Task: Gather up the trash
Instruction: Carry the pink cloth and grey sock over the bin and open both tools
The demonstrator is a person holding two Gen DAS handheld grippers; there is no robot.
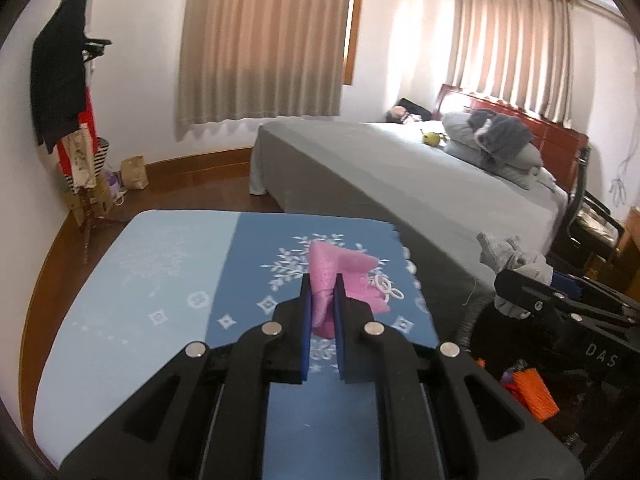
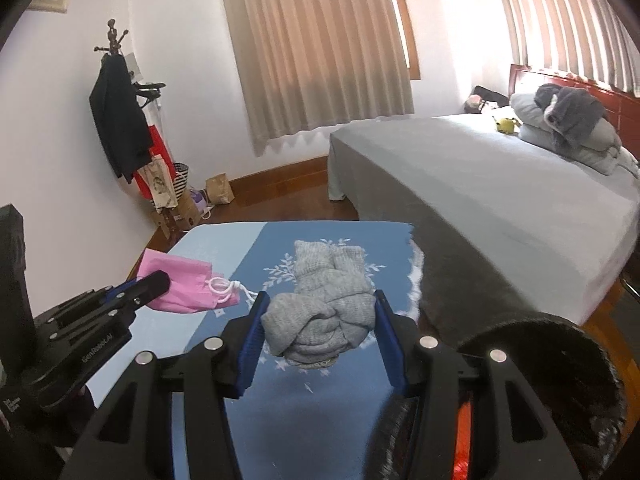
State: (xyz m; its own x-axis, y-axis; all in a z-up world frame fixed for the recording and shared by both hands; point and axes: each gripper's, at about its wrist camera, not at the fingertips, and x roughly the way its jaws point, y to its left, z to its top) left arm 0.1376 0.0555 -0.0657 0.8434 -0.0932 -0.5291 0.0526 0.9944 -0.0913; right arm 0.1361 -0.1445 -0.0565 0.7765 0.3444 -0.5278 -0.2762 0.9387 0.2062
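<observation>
**Two items in hand, neither yet binned**

Both tongs are loaded. The left tongs [image 1: 323, 300] are clenched on a crumpled pink cloth pouch with a white drawstring [image 1: 340, 280], its cord loops [image 1: 386, 288] hanging free on the right side of the grip. The right tongs [image 2: 318, 320] grip a knotted grey knit cloth bundle [image 2: 320, 312] at a middling spread, both blue pads pressed into its flanks. Both items are carried above the blue bench cover with a white floral print [image 1: 180, 280]; neither appears to rest on it.

A dark, round-mouthed bin [image 2: 560, 360] stands at the right edge of the bench, against the grey-sheeted bed [image 2: 480, 184]; orange material [image 1: 534, 394] shows inside it. It is judged to be the receptacle for this task.

Recommendations for the step in hand:

- Carry each item fully over the bin mouth before releasing; the rim sits close under the right tongs.
- Drop one item at a time, so the tongs do not crowd each other over the opening.
- Keep the drawstring loops clear of the rim and of the right tongs; they could snag.
- Keep the grey bundle squeezed; soft knit may slip or unroll if the grip eases early.
</observation>
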